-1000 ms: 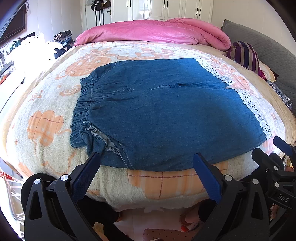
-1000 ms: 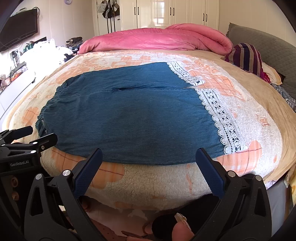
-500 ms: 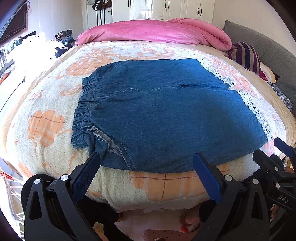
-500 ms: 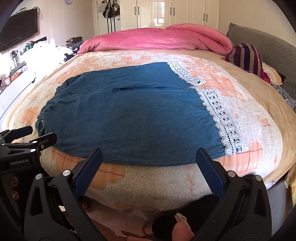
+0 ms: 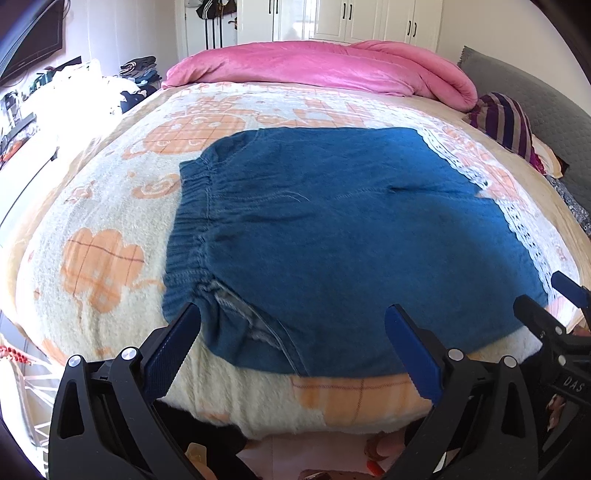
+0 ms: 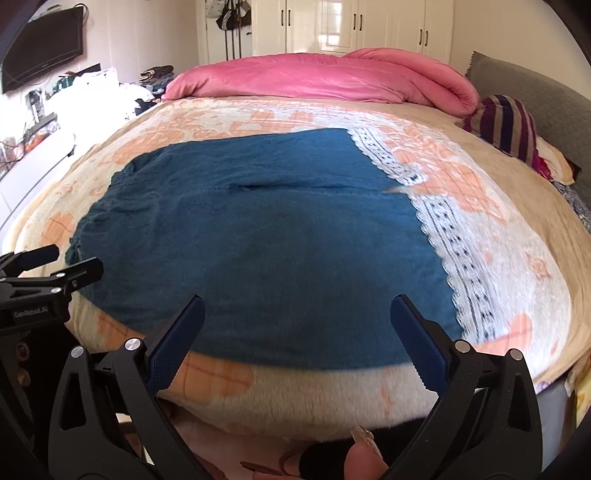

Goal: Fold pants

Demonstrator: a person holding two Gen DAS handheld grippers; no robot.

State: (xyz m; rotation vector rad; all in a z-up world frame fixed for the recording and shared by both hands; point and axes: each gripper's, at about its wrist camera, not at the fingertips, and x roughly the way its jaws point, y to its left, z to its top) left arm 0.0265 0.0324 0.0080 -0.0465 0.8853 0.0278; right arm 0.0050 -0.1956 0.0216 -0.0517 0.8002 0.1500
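At the far left of the room a dark television hangs on the wall above a cluttered pile of clothes and bags. The bed fills most of both views, covered by a cream blanket with orange checked shapes. The left gripper hovers at the near edge of the bed with its jaws spread wide and nothing between them; its left blue pad sits just at the gathered waistband corner of the pants, though contact cannot be told. The pants, blue denim, lie flat across the middle of the bed, the elastic waistband toward the left and the two legs running side by side to the right, ending in white lace trim. Near the waistband a pocket opening shows paler fabric.

In the right wrist view the right gripper also hangs at the near edge, jaws wide and empty, over the lower leg of the pants, short of the lace hems. The other gripper shows at that view's left edge. A fingertip with a glittery nail is visible below, between the gripper's arms.

Behind the pants a rolled pink quilt lies across the far side of the bed in front of white wardrobes. To the right a striped pillow rests against a grey headboard.
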